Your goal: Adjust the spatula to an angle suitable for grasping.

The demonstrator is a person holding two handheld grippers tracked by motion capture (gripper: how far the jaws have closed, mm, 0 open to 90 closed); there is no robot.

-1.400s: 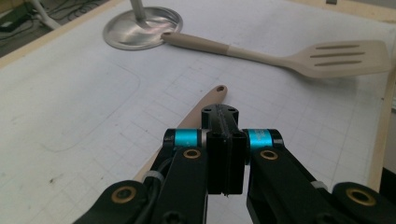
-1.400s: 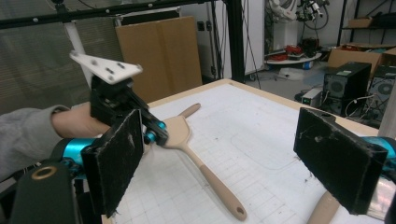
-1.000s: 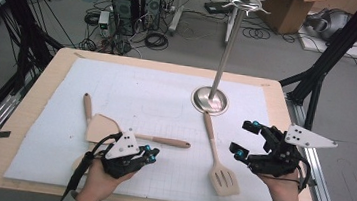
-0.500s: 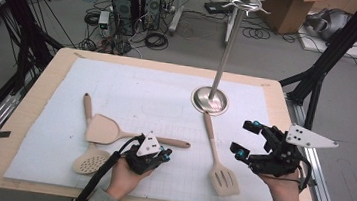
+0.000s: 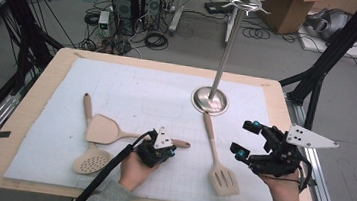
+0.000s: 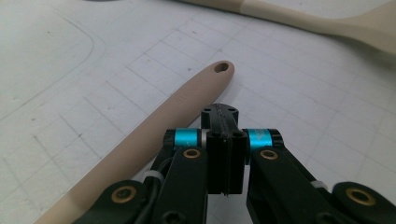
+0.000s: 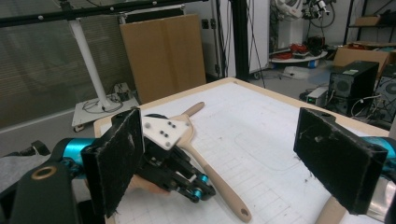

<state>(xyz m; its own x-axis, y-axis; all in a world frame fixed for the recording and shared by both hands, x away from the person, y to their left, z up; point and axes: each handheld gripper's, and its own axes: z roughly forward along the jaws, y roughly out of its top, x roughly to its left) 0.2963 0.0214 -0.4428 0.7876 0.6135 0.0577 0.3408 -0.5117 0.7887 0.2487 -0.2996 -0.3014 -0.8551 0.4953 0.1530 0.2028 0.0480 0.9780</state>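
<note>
A solid wooden turner (image 5: 101,128) lies left of centre on the white mat, its handle (image 6: 140,140) ending in a hanging hole. My left gripper (image 5: 169,152) is low over the mat beside that handle's end, jaws shut with nothing between them (image 6: 223,112); I cannot tell whether it touches the handle. The right gripper view has the left gripper (image 7: 198,189) next to the handle (image 7: 219,186). A slotted turner (image 5: 222,179) lies right of centre. To its right, my right gripper (image 5: 244,137) is held above the mat, wide open and empty (image 7: 229,158).
A perforated wooden skimmer (image 5: 90,161) lies at the front left, its handle running under the solid turner. A steel hook stand (image 5: 210,100) rises from a round base at the back centre. The slotted turner's handle (image 6: 299,21) lies just beyond the left gripper.
My left hand has moved right and down, off the skimmer's head, to the end of the solid turner's handle. The right hand has stayed still.
</note>
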